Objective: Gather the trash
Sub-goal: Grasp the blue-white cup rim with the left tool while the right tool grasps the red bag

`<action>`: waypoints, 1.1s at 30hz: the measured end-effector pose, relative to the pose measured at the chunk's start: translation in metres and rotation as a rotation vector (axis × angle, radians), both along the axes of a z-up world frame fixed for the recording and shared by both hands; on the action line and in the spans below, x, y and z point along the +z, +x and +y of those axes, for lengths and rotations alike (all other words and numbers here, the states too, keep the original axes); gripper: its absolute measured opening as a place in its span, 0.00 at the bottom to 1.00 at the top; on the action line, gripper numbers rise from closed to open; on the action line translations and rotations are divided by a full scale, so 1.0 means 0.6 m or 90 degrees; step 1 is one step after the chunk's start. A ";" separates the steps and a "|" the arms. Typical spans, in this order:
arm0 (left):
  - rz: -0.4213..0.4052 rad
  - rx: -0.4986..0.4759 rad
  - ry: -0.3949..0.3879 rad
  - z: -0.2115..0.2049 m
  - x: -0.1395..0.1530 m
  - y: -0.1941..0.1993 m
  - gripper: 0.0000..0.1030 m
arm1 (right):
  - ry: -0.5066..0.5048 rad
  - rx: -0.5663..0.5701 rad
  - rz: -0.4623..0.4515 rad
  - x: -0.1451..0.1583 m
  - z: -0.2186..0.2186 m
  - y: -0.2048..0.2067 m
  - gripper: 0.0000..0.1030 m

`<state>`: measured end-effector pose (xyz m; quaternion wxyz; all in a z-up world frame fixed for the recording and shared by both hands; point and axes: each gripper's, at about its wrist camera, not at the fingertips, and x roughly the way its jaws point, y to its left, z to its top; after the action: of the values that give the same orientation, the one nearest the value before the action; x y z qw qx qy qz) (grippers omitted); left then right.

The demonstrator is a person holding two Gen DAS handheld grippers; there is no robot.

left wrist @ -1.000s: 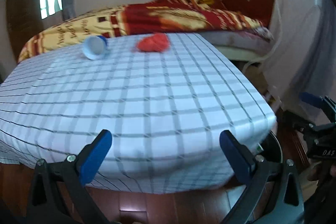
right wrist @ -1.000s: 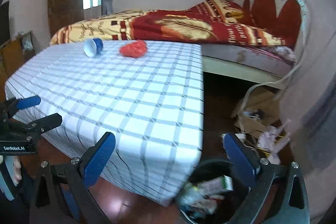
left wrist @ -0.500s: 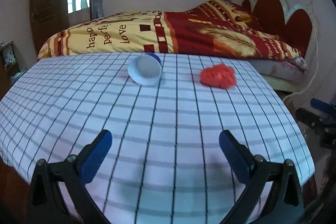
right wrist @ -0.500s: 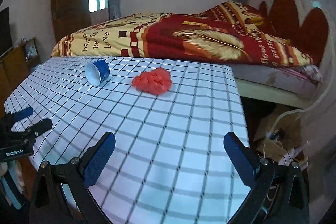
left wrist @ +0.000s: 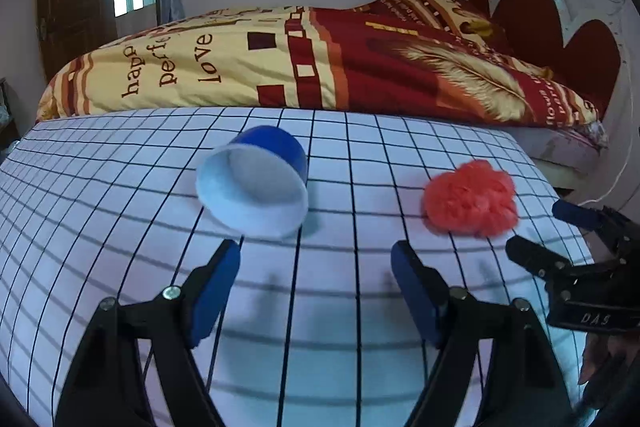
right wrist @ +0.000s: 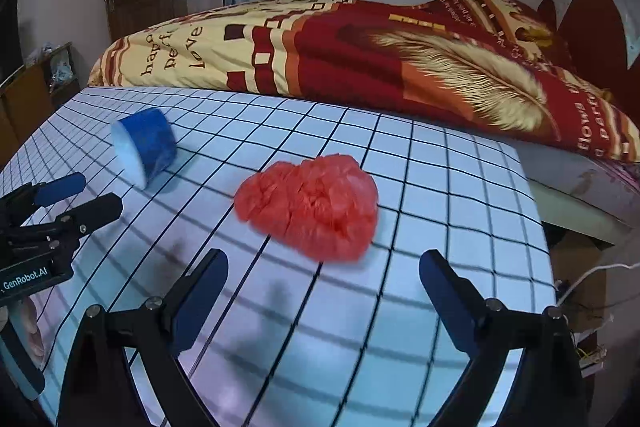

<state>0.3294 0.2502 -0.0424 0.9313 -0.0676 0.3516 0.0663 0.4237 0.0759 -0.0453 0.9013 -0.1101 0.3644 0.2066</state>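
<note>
Two sets of tongs are poised short of the trash on the checked tabletop.

At the bottom of each frame, the left tongs (left wrist: 316, 269) have just been closing yet are seen parted and empty; the right tongs (right wrist: 324, 277) are spread wide, empty. Just above the left tongs the tipped blue cup (left wrist: 254, 179) is found, mouth turned toward them; the crumpled red bag (right wrist: 310, 205) lies nearer the right tongs. "GenRobot.AI", "DAS" are read on the tongs; beyond, "happy perfect love" on the bedspread (left wrist: 280, 63).
</note>
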 end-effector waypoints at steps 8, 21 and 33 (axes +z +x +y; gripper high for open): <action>0.026 -0.010 -0.003 0.008 -0.018 0.060 0.67 | 0.005 0.008 0.035 -0.031 0.018 0.064 0.83; 0.050 -0.039 0.001 0.005 -0.023 0.077 0.07 | 0.030 0.034 0.054 -0.039 0.023 0.057 0.32; 0.033 -0.067 -0.001 -0.037 0.012 0.019 0.04 | 0.031 0.011 0.037 -0.002 -0.026 -0.003 0.29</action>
<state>0.3407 0.2281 -0.0350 0.9240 -0.0479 0.3790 0.0185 0.4217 0.0605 -0.0467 0.8909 -0.0851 0.3847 0.2262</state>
